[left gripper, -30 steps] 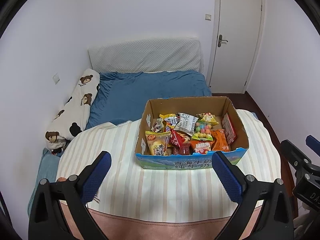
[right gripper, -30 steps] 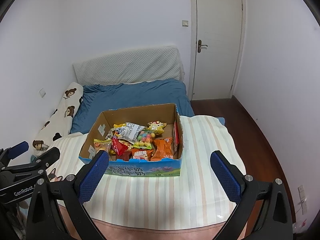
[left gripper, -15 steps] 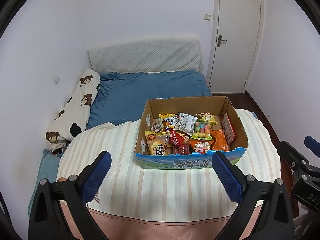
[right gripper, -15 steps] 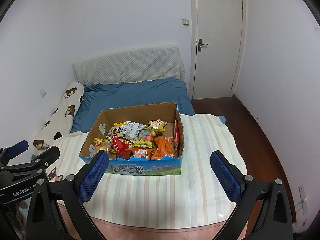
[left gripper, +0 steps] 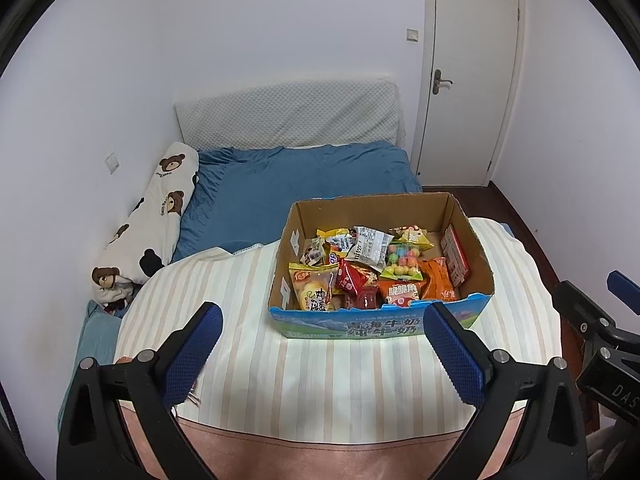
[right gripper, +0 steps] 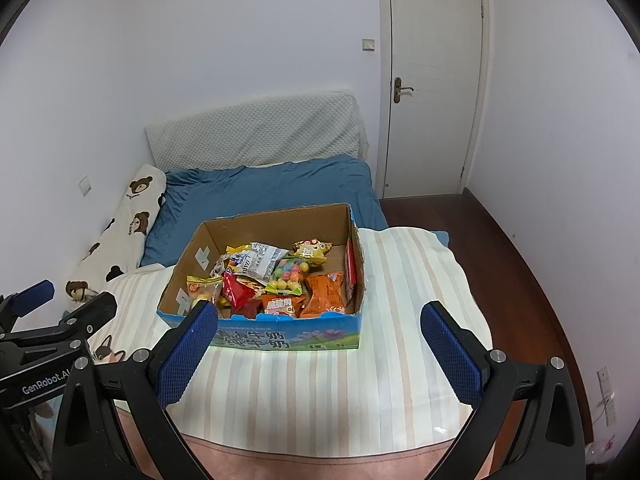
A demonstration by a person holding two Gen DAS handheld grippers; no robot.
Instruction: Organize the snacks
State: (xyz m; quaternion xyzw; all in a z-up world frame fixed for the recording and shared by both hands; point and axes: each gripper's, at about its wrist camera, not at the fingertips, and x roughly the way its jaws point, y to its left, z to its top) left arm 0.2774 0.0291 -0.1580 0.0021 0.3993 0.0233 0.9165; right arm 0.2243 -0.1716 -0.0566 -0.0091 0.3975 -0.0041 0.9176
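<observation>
Snack packets are all inside the open-topped brown cardboard box with the blue printed front panel; none visible on the cloth outside it. They lie in a loose overlapping heap, not in rows. From the left wrist view: yellow bag with a bun picture at 7 o'clock of the heap, red foil packet just right of it, clear bag of coloured candy balls near centre, white label-printed packet at 11, orange packets at 4. Flat red packet stands on edge against the right wall, probably because there's no floor room left.

Box sits on a cream-and-beige striped cloth over a pink-edged surface, at 12 o'clock from both grippers, so either one can get in over the low front wall.

Left gripper: blue pads spread wide, nothing between them, hovering short of the box. Right gripper: same, released and empty, its left pad overlapping the box's front-left corner in its own view.

Everything boxed but jumbled fits either a pile awaiting sorting or snacks already gathered in; can't tell which.

Behind it: blue bedsheet, bear-print white bolster at 10 o'clock, white door at 1.
</observation>
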